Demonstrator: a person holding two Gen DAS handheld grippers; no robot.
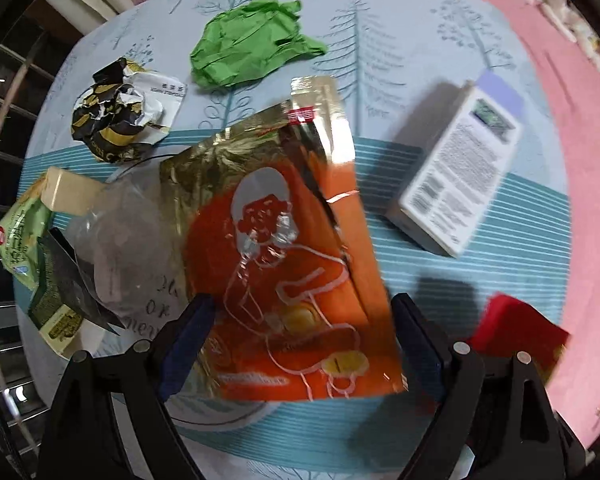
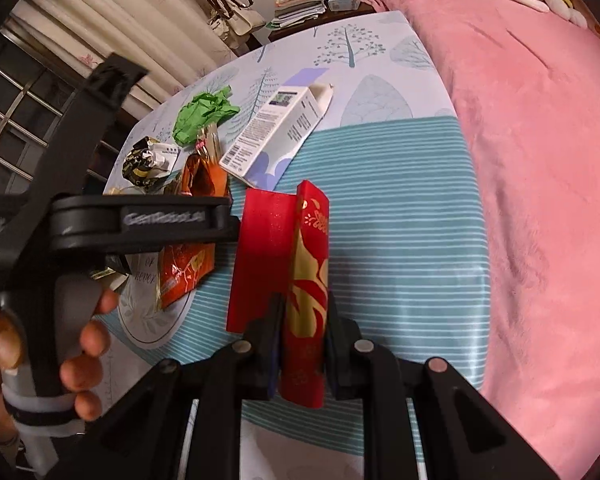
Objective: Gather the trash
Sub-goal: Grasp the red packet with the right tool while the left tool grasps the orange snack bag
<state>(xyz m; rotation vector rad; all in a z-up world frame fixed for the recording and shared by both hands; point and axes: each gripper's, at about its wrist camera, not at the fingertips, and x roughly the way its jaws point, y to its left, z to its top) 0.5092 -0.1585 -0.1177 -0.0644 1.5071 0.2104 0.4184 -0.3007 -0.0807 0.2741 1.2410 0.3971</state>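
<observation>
1. Orange-and-gold foil: one snack pouch (image 1: 284, 248) fills the centre of the left wrist view, between the spread fingers of the left gripper (image 1: 304, 344). Jaws wide open; contact with the pouch cannot be told.
2. Red and gold: one folded red envelope (image 2: 300, 280) stands lower centre in the right wrist view, clamped between the closed-in fingers of the right gripper (image 2: 302, 354).
3. One white carton (image 1: 456, 176), lying flat, right of centre in the left view.
4. One crumpled green paper (image 1: 248, 48), top centre.
5. One black-and-gold crumpled wrapper (image 1: 116, 116), upper left.
6. One green packet (image 1: 18, 236) and one dark torn wrapper (image 1: 64, 296), left edge, beside clear plastic (image 1: 128, 236); they seem to sit over a white plate (image 2: 148, 320), partly hidden.
7. One tablecloth (image 1: 460, 300), teal stripes with tree print, under everything.
8. One pink blanket (image 2: 540, 160), right side of both views.
9. One bare hand (image 2: 40, 344), lower left of the right view, holds the left gripper's handle.
</observation>
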